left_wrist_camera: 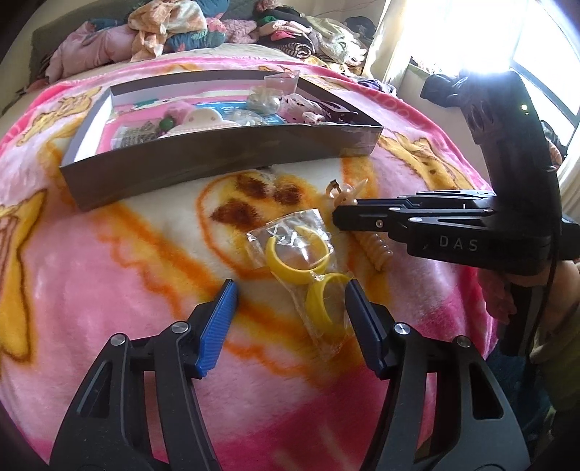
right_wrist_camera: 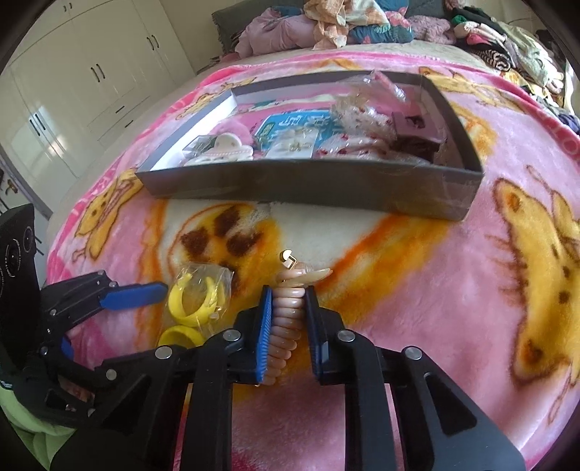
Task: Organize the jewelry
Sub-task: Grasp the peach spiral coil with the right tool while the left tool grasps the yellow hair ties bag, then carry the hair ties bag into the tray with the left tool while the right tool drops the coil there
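Observation:
A clear bag of yellow hoop earrings (left_wrist_camera: 308, 268) lies on the pink blanket (left_wrist_camera: 127, 275). My left gripper (left_wrist_camera: 290, 293) stands open around the bag's near end; the left pad is well clear of it and the right finger is at its edge. In the right wrist view the bag (right_wrist_camera: 197, 302) lies just past the left gripper's blue finger (right_wrist_camera: 134, 291). My right gripper (right_wrist_camera: 288, 295) is shut on a beige spiral coil bracelet (right_wrist_camera: 288, 319) with a gold clasp, resting on the blanket. From the left wrist view the right gripper (left_wrist_camera: 339, 217) comes in from the right over the coil (left_wrist_camera: 377, 250).
A shallow grey box (left_wrist_camera: 217, 159) (right_wrist_camera: 326, 181) sits farther back on the blanket, holding several bagged and carded jewelry pieces. Piled clothes (left_wrist_camera: 174, 32) line the bed's far end. White wardrobe doors (right_wrist_camera: 90, 79) stand to the left and a bright window (left_wrist_camera: 543, 54) to the right.

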A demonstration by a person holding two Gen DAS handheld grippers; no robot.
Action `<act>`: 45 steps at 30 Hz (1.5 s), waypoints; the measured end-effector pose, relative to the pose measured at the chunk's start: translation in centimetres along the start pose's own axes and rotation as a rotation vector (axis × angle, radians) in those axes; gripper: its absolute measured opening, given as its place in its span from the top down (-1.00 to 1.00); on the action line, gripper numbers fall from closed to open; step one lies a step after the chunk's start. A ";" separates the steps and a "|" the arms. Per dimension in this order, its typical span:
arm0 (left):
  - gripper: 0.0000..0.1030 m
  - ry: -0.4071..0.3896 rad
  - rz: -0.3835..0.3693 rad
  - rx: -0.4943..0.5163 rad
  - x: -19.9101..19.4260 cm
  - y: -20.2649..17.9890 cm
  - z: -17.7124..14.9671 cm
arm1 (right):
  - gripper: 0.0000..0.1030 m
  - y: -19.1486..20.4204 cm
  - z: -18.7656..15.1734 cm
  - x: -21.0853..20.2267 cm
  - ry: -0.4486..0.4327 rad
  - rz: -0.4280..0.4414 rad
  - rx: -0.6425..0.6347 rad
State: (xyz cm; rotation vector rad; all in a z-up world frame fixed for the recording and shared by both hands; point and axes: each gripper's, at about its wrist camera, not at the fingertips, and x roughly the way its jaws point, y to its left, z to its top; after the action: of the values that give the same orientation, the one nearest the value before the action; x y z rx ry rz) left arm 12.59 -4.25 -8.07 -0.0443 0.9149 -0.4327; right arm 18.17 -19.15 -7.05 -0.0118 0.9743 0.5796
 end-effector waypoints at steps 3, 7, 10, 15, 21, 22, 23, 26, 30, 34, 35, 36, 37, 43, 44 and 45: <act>-0.02 0.000 0.004 0.007 0.6 -0.6 0.4 | 0.66 -0.8 0.2 -0.9 -0.030 -0.005 0.025; 0.08 -0.002 0.007 0.025 1.3 -1.5 0.9 | 0.67 -1.8 0.7 -2.4 -0.077 -0.014 0.040; 0.44 -0.006 0.011 0.057 1.8 -2.5 1.0 | 0.66 -2.2 1.0 -3.7 -0.112 -0.027 0.040; 0.65 -0.023 -0.012 0.069 1.3 -3.0 1.3 | 0.67 -2.6 1.5 -5.1 -0.154 -0.031 0.041; 0.69 -0.070 -0.027 0.052 -0.1 -2.4 3.1 | 0.67 -2.7 2.2 -6.0 -0.173 -0.032 0.033; 0.69 -0.080 -0.029 0.046 -0.3 -2.2 3.5 | 0.67 -2.7 2.4 -6.0 -0.176 -0.035 0.033; 0.69 -0.091 -0.025 0.044 -0.6 -2.0 3.9 | 0.67 -2.7 2.5 -6.0 -0.178 -0.036 0.035; 0.69 -0.131 -0.008 0.035 -1.6 -1.4 5.4 | 0.67 -2.8 3.0 -6.0 -0.186 -0.034 0.043; 0.69 -0.161 0.013 0.008 -2.1 0.0 7.1 | 0.67 -2.8 3.9 -6.1 -0.198 -0.032 0.046; 0.69 -0.182 0.035 -0.022 -2.5 1.8 8.4 | 0.67 -2.6 5.0 -6.2 -0.223 -0.036 0.042; 0.69 -0.188 0.041 -0.030 -2.6 2.3 8.7 | 0.67 -2.6 5.2 -6.2 -0.226 -0.035 0.041; 0.69 -0.194 0.048 -0.035 -2.6 2.8 9.1 | 0.67 -2.6 5.5 -6.1 -0.228 -0.036 0.041; 0.68 -0.199 0.058 -0.040 -2.7 3.3 9.4 | 0.67 -2.6 5.7 -6.1 -0.230 -0.037 0.041; 0.69 -0.214 0.088 -0.076 -2.7 5.5 10.3 | 0.67 -2.4 7.2 -5.5 -0.236 -0.040 0.039; 0.69 -0.216 0.093 -0.085 -2.6 6.0 10.5 | 0.67 -2.4 7.4 -5.3 -0.237 -0.042 0.038; 0.69 -0.217 0.099 -0.087 -2.5 6.2 10.6 | 0.67 -2.4 7.6 -5.2 -0.236 -0.042 0.036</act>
State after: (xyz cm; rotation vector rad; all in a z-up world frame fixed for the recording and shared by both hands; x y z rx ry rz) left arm 21.55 0.81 -0.98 -0.1223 0.7179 -0.2895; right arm 23.02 -21.55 0.81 0.0673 0.7532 0.5118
